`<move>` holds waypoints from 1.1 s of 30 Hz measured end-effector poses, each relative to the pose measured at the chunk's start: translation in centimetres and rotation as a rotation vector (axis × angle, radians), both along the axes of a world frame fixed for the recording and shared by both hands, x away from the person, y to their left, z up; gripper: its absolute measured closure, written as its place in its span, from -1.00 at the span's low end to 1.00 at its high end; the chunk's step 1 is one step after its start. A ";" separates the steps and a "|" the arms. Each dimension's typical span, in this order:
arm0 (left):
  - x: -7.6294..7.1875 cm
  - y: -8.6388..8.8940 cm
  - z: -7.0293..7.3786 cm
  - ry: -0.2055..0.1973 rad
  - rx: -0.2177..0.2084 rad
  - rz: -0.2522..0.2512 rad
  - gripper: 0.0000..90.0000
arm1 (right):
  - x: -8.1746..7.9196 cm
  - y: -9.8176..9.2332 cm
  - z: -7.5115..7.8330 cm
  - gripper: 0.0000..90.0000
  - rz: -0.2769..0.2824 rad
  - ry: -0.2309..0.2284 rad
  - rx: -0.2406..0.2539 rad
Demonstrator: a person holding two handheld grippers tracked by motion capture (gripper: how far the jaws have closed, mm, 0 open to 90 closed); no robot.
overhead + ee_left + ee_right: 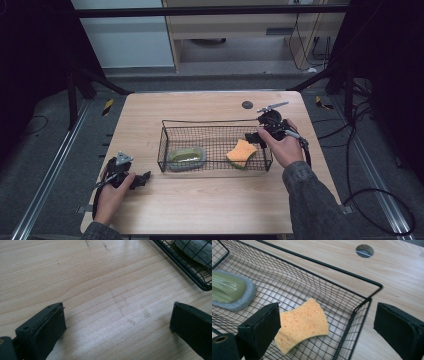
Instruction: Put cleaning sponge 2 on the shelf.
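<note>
A black wire basket (215, 122) stands in the middle of the wooden table (200, 205). Inside it an orange sponge (241, 152) lies at the right end and a green pad on a grey base (186, 157) at the left end. My right gripper (256, 136) hovers over the basket's right end, open, with nothing held. In the right gripper view the sponge (302, 323) lies free in the basket (362, 305) below the spread jaws (329, 327). My left gripper (145, 179) rests low on the table left of the basket, open (117, 327) over bare wood.
A round cable hole (247, 105) sits in the tabletop behind the basket. The basket's corner (200, 277) lies up and to the right in the left gripper view. Dark floor and metal rails surround the table.
</note>
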State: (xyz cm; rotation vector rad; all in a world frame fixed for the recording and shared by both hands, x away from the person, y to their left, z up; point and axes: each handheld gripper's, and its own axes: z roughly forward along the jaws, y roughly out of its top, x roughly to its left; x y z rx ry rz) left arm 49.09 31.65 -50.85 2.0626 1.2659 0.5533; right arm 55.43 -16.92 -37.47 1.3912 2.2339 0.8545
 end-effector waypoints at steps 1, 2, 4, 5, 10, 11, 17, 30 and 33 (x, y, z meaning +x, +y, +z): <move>0.0 0.0 0.0 0.002 0.004 -0.002 -1.00 | -0.1 -0.3 0.0 -0.82 -0.004 -0.004 0.001; 0.0 0.0 0.0 0.002 0.004 -0.002 -1.00 | -0.2 -0.6 0.1 -0.81 -0.005 -0.011 0.006; 0.0 0.0 0.0 0.000 0.001 0.000 -1.00 | -0.5 -1.1 0.2 -0.81 -0.007 -0.025 0.012; 0.0 0.0 0.0 0.002 0.003 -0.002 -1.00 | -0.7 -1.4 0.2 -0.81 -0.005 -0.036 0.013; 0.0 0.0 0.0 0.001 0.004 -0.001 -1.00 | -1.5 -3.3 -0.1 -0.82 -0.033 -0.114 0.002; 0.0 0.0 0.0 0.001 0.004 -0.001 -1.00 | -1.6 -3.8 -0.2 -0.82 -0.042 -0.129 0.002; 0.0 0.0 0.0 0.000 0.000 0.002 -1.00 | -2.7 -6.1 -0.9 -0.79 -0.079 -0.179 -0.008; 0.0 0.0 0.0 0.001 -0.001 0.001 -1.00 | -4.5 -9.6 -4.8 -0.74 -0.147 -0.145 0.000; 0.0 0.0 0.0 0.000 -0.001 0.001 -1.00 | -4.7 -10.1 -5.9 -0.74 -0.156 -0.130 -0.003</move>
